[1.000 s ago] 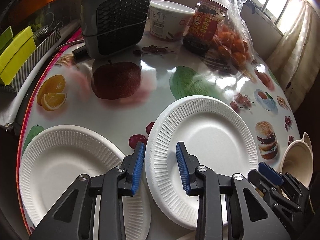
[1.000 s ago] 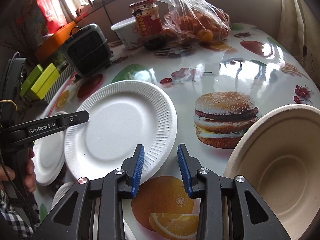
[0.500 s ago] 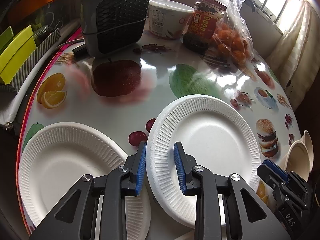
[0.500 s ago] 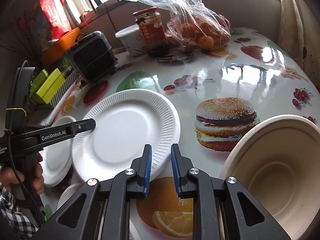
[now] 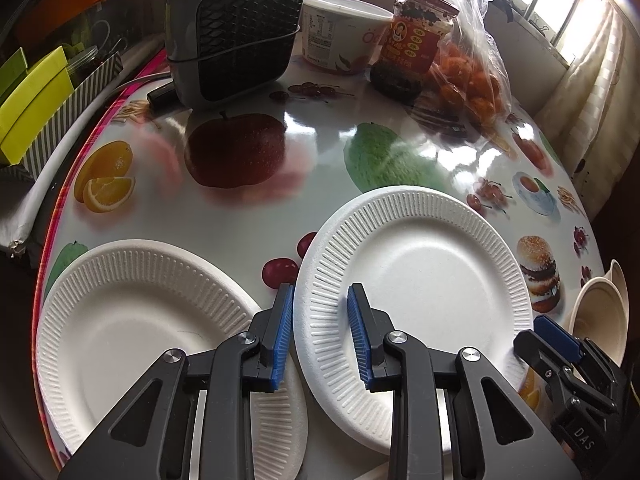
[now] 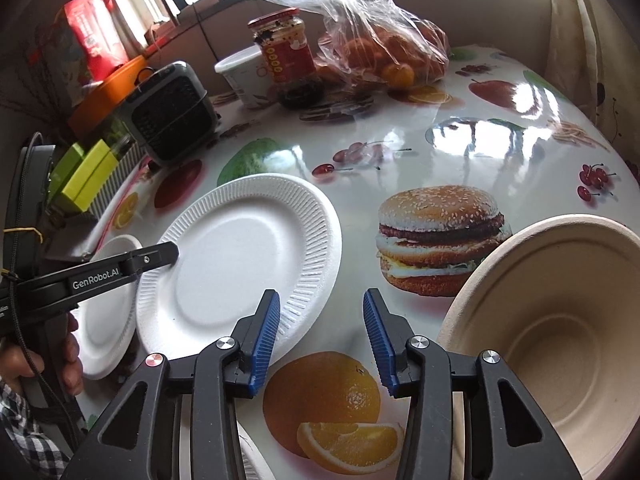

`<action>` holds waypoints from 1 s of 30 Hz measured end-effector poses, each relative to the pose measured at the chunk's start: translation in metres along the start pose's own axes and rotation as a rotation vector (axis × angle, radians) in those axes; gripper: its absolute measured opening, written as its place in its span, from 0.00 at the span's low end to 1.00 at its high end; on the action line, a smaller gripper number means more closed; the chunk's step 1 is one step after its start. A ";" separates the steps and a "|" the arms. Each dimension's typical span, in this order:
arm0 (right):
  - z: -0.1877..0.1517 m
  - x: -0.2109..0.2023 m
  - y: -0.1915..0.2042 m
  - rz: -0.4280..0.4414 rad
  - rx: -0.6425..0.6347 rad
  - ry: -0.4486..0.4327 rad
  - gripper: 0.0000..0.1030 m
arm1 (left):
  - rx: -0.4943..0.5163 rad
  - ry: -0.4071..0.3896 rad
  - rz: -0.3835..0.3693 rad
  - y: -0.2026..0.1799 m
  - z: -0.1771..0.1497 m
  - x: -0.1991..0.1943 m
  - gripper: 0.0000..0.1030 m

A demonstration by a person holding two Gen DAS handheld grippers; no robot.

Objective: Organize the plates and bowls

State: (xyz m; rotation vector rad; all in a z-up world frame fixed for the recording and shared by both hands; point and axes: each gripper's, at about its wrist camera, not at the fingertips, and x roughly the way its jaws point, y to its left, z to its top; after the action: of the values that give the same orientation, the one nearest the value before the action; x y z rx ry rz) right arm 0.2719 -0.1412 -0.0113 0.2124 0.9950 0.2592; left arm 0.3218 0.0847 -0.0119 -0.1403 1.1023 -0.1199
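A white paper plate (image 5: pixel 416 280) lies centre-right on the fruit-print table (image 5: pixel 320 148) (rim straddled by the spread left gripper (image 5: pixel 318 330)). The right gripper (image 6: pixel 320 334) gapes over bare tabletop, beside a beige bowl (image 6: pixel 560 332).

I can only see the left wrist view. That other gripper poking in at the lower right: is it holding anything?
Observer: No. The right wrist view shows the right gripper open with nothing in it, above a printed orange on the tablecloth.
Visitor: And the bowl beside it?
Observer: The beige bowl is empty and sits just to that gripper's right.
Visitor: Who holds the left gripper?
Observer: A person's hand grips its handle. The left gripper has its tip over the rim of the white plate.
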 end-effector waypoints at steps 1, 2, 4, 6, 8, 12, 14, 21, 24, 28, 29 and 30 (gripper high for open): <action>0.000 0.001 -0.001 0.015 0.007 0.006 0.42 | -0.003 0.000 -0.005 0.000 0.000 0.000 0.28; 0.000 0.001 0.000 0.030 0.006 0.006 0.42 | -0.002 -0.001 -0.008 0.000 0.000 -0.001 0.28; 0.000 0.002 0.003 0.045 -0.005 0.006 0.41 | 0.002 0.001 -0.013 -0.002 0.000 0.000 0.28; 0.000 0.002 0.005 0.044 -0.009 0.002 0.37 | 0.002 0.002 -0.017 -0.002 -0.001 -0.001 0.28; 0.000 0.002 0.005 0.032 -0.010 -0.001 0.31 | 0.002 0.000 -0.017 -0.002 -0.001 -0.001 0.28; 0.000 0.001 0.001 0.030 0.001 -0.006 0.25 | 0.000 0.000 -0.018 -0.002 -0.002 -0.001 0.28; 0.000 0.001 0.001 0.031 0.005 -0.006 0.25 | 0.000 -0.001 -0.017 -0.002 -0.002 -0.002 0.28; 0.000 -0.001 -0.001 0.034 0.011 -0.011 0.25 | 0.001 -0.015 -0.021 -0.004 -0.003 -0.009 0.28; 0.000 -0.004 0.001 0.037 0.012 -0.018 0.25 | -0.001 -0.021 -0.022 -0.004 -0.003 -0.013 0.28; 0.000 -0.012 0.003 0.041 0.012 -0.032 0.25 | 0.002 -0.031 -0.020 -0.005 -0.004 -0.019 0.28; 0.000 -0.014 0.004 0.043 0.012 -0.036 0.25 | 0.003 -0.034 -0.020 -0.006 -0.005 -0.021 0.28; 0.000 -0.016 0.004 0.045 0.011 -0.039 0.25 | 0.003 -0.036 -0.019 -0.006 -0.006 -0.022 0.28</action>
State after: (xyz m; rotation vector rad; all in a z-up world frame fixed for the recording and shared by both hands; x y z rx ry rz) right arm 0.2633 -0.1424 0.0023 0.2492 0.9544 0.2894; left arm 0.3066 0.0821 0.0063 -0.1497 1.0647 -0.1362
